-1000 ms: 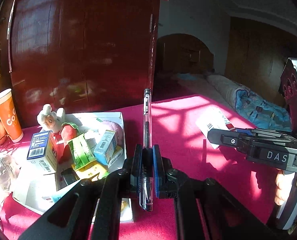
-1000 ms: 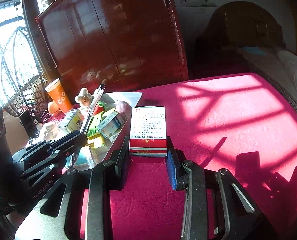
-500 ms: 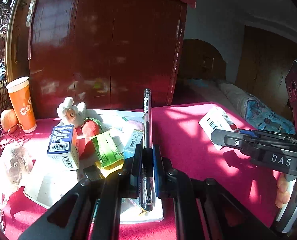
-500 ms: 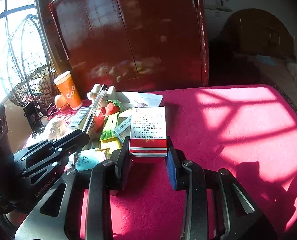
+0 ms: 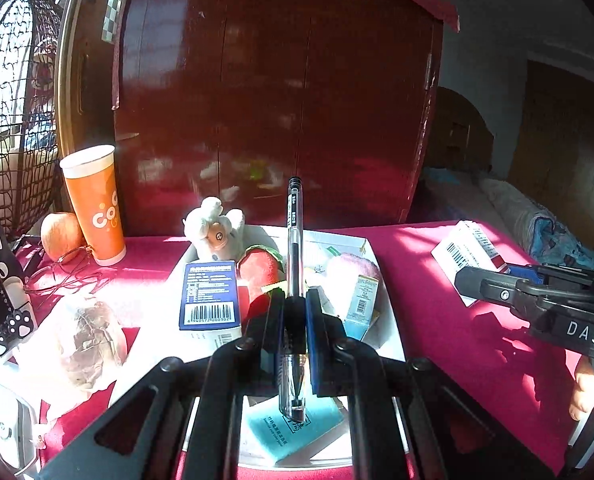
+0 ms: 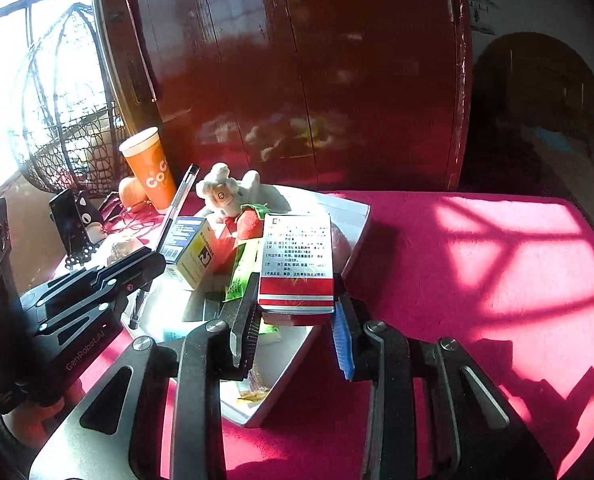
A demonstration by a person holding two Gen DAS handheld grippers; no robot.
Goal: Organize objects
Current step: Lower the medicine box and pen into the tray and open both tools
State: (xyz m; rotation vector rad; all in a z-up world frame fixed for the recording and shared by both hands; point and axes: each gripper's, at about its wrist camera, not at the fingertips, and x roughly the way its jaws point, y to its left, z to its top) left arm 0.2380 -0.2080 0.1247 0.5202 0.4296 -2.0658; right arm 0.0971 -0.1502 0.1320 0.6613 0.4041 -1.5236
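Note:
My left gripper (image 5: 295, 312) is shut on a clear black-ink pen (image 5: 294, 248) that points forward over a white tray (image 5: 385, 344) on the red tablecloth. My right gripper (image 6: 295, 312) is shut on a white and red medicine box (image 6: 297, 260), held above the tray's right side (image 6: 289, 360). The tray holds a blue box (image 5: 209, 292), a plush toy (image 5: 215, 228), a red strawberry toy (image 5: 263, 272), a pink ball (image 5: 353, 268) and small packets. The pen also shows in the right wrist view (image 6: 175, 212), and the box in the left wrist view (image 5: 467, 248).
An orange paper cup (image 5: 95, 204), an apple (image 5: 59, 236), glasses (image 5: 63, 274) and a wrapped bundle (image 5: 85, 340) lie left of the tray. A dark red cabinet (image 5: 277, 92) stands behind. A bed (image 5: 537, 220) lies at the far right.
Both grippers have moved left, over the tray, still holding the pen and the box. The cup and apple have come further into view.

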